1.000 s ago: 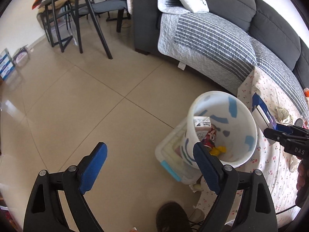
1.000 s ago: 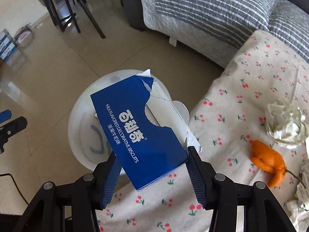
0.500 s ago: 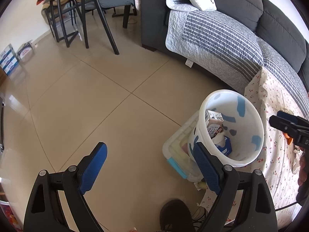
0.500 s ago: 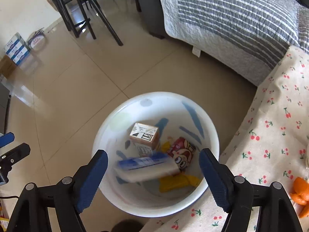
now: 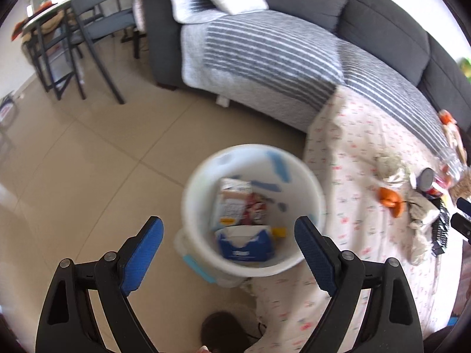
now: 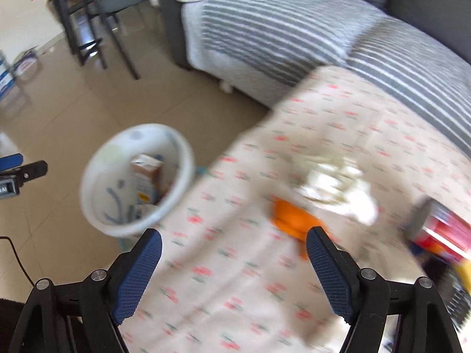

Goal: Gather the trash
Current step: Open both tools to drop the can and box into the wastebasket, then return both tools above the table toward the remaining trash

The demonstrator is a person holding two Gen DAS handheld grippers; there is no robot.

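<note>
Left wrist view: left hand-held gripper point(image 5: 229, 236) wide open, nothing held, hovering over the white bin point(image 5: 312, 182) on the floor. Blue biscuit box point(image 5: 245, 245) lies in the bin beside a carton point(image 5: 232, 203). Orange peel point(image 5: 390, 200) and crumpled paper point(image 5: 393, 169) sit on the floral-cloth bench point(image 5: 347, 135), right of the bin.

Right wrist view, blurred: right hand-held gripper point(image 6: 234, 250) jaws opening, nothing between them, above the bench point(image 6: 250, 264). Orange peel point(image 6: 291, 217) just ahead of the right finger, crumpled paper point(image 6: 335, 182) beyond it, red can point(image 6: 444, 229) far right. Bin point(image 6: 97, 194) at left.
</note>
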